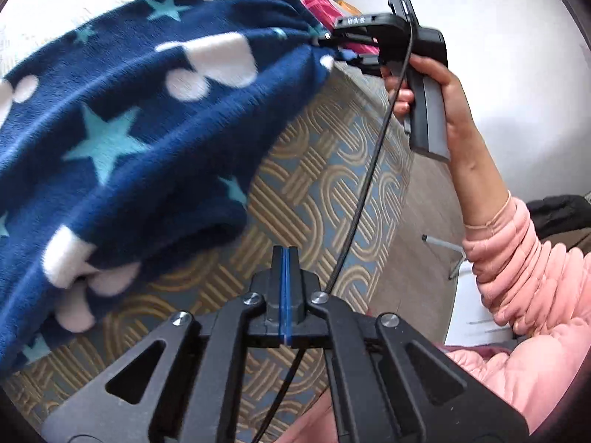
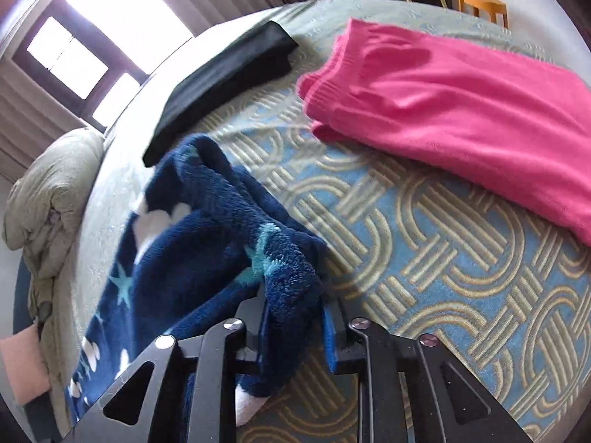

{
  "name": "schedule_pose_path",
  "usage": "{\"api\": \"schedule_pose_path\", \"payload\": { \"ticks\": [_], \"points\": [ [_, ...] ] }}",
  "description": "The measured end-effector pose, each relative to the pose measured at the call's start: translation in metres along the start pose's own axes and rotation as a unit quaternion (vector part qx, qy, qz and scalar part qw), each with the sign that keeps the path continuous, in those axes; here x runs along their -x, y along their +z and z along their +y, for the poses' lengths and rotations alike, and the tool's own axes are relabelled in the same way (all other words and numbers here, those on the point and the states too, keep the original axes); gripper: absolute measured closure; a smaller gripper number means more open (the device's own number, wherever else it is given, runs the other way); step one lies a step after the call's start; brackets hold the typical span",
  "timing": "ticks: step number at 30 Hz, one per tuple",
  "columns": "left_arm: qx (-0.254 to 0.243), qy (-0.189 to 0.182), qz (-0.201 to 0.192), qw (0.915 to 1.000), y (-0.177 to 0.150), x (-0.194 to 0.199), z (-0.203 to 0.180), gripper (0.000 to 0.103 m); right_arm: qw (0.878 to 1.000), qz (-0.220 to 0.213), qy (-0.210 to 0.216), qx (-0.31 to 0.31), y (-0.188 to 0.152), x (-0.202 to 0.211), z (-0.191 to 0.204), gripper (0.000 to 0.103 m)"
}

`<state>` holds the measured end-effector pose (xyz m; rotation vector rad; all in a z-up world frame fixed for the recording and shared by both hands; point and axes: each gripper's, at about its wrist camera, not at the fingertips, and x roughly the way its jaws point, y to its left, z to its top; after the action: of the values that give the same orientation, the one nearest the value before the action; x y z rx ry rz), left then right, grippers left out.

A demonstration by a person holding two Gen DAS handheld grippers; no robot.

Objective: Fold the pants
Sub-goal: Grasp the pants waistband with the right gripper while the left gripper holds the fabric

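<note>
- While bunched and hanging over the bed [image 2: 424, 243], the pants [image 1: 122, 140] are navy fleece with teal stars and white blobs.
- Right gripper [image 2: 291, 317] clamped on a pants edge; left gripper [image 1: 285, 288] closed on nothing, fingers together.
- Pink folded garment [image 2: 461, 110] and black folded garment [image 2: 225, 77] lie further back; patterned bedcover between is free.
- Window [image 2: 74, 62] behind, pillow [image 2: 48, 188] at the bed's edge.

A: Where is room showing on the bedspread [image 2: 424, 243]?
B: A bare patterned strip is lying open between the navy fleece pants [image 2: 207, 229] and the pink garment [image 2: 461, 118].
A: What is blocking?
B: The black folded garment [image 2: 221, 77] is lying just beyond the fleece, and the bedding heap [image 2: 48, 192] is crowding the left edge.
</note>
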<state>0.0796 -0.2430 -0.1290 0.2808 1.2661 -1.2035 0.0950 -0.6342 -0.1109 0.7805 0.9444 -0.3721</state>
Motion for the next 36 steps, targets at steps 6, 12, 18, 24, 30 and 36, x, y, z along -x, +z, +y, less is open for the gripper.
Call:
{"api": "schedule_pose_path", "payload": {
  "ticks": [6,12,18,24,30,36],
  "points": [
    [-0.028,0.044,0.003,0.9986,0.01,-0.005,-0.015,0.098,0.998,-0.019,-0.041,0.045,-0.005,0.026,0.002,0.052],
    [0.073,0.07,-0.046,0.9938,0.014,0.016,0.023,0.044,0.976,-0.108,-0.137,0.132,0.008,0.066,0.038,0.038],
    [0.122,0.05,-0.055,0.9897,0.023,0.005,0.035,0.092,0.969,-0.042,-0.087,0.225,0.039,0.016,0.109,0.034],
    [0.02,0.088,-0.028,0.9955,0.012,0.0,0.001,0.093,0.949,-0.059,-0.215,0.223,0.065,-0.055,0.119,0.037],
    [0.023,0.073,-0.019,0.9968,-0.005,0.01,-0.002,0.093,0.963,-0.056,-0.188,0.185,0.068,-0.053,0.101,0.036],
    [0.058,0.11,-0.099,0.9874,-0.024,0.073,0.02,0.072,0.977,-0.095,-0.108,0.155,0.058,0.032,0.105,0.034]
  ]
}}
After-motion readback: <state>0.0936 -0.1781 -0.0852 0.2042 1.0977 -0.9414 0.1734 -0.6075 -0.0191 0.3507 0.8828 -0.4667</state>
